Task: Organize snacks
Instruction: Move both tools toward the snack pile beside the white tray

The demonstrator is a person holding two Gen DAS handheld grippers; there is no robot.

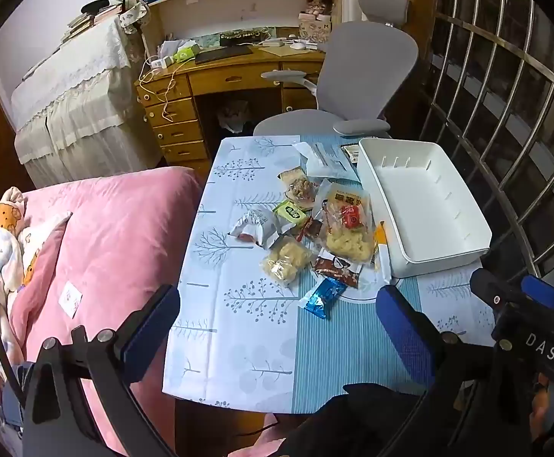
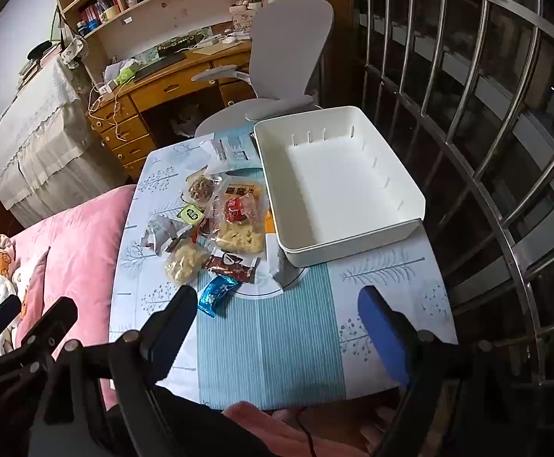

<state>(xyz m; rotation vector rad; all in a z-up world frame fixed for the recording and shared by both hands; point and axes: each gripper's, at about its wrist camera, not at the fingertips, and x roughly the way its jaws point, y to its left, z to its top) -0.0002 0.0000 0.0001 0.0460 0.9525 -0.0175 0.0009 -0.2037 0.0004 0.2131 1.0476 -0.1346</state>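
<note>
Several snack packets lie in a heap on the small table (image 1: 246,342): a big clear bag of yellow puffs (image 1: 349,224), a smaller clear bag (image 1: 286,261), a silver wrapper (image 1: 256,224), a brown packet (image 1: 336,268) and a blue foil packet (image 1: 322,297) nearest me. A white tray (image 1: 425,205) stands to their right with nothing in it. My left gripper (image 1: 277,335) hangs open above the table's near half, nothing between its fingers. My right gripper (image 2: 277,327) is open too, over the near edge, with the blue packet (image 2: 216,293) just beyond its left finger.
A pink quilted bed (image 1: 105,236) borders the table on the left. A grey office chair (image 1: 364,76) and a wooden desk (image 1: 231,72) stand behind it. Metal window bars (image 1: 505,114) curve along the right. The right gripper's body (image 1: 524,316) shows at the left wrist view's lower right.
</note>
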